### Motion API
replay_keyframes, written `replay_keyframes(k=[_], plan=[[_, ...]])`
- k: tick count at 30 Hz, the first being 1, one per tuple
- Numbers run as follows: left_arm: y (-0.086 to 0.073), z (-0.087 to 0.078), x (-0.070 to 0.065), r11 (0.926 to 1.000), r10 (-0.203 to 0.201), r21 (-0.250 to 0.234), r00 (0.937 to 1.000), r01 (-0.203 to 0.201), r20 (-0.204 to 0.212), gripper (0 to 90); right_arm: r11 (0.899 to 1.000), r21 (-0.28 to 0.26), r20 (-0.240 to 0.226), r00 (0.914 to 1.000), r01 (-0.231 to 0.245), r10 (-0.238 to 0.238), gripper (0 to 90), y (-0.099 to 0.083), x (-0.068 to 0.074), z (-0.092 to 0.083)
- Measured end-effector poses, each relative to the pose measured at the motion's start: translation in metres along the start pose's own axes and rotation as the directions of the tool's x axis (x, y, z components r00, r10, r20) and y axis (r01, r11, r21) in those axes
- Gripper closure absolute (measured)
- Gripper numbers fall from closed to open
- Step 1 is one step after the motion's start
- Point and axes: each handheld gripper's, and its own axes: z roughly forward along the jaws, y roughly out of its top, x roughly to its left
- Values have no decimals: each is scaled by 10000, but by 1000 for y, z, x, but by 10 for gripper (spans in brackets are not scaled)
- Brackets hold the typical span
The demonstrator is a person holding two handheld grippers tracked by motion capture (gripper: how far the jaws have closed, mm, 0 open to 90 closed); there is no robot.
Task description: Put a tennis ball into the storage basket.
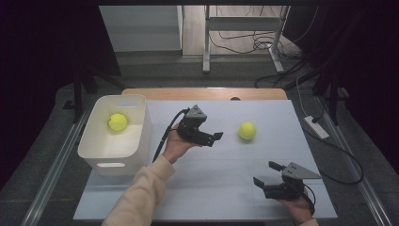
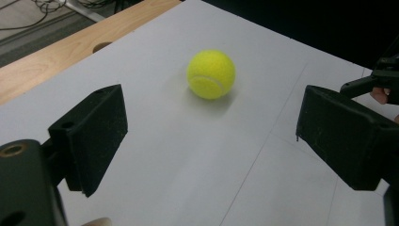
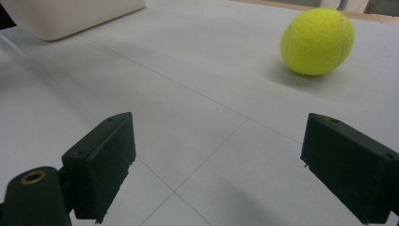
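A yellow tennis ball [image 1: 247, 130] lies loose on the white table mat [image 1: 226, 165], right of centre. Another yellow tennis ball [image 1: 117, 122] rests inside the white bin [image 1: 117, 155] at the left. My left gripper [image 1: 217, 136] hovers at mid-table, pointing right at the loose ball, a short way from it. In the left gripper view the ball [image 2: 211, 74] sits ahead between wide open jaws, untouched. My right gripper [image 1: 266, 173] is low at the front right, open and empty. The ball [image 3: 317, 41] shows far ahead to the right in the right gripper view.
The white bin [image 3: 70, 16] stands at the mat's left side. A wooden table edge [image 1: 207, 93] with a hole runs along the back. Cables and a metal stand [image 1: 244, 28] lie on the floor beyond. A power strip [image 1: 316, 127] sits off the right edge.
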Motion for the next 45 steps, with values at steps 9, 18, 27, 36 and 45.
replay_keyframes(k=[9,18,27,36,45], plan=[[1,12,1,10000,-42,62,9998,40,198,100,10000,61,29,10000,55,-55,102,0,0,1],[3,24,2,9998,-150,159,9996,145,256,100,10000,50,36,10000,34,-34,102,0,1,0],[6,33,3,9995,-202,237,9995,196,251,101,10000,46,20,10000,27,-28,102,0,1,1],[7,41,1,9993,-149,345,9996,141,237,101,10000,41,18,10000,25,-25,102,0,2,1],[10,51,-1,9987,-70,504,9994,53,341,101,10000,50,-3,10000,19,-19,101,0,2,1]])
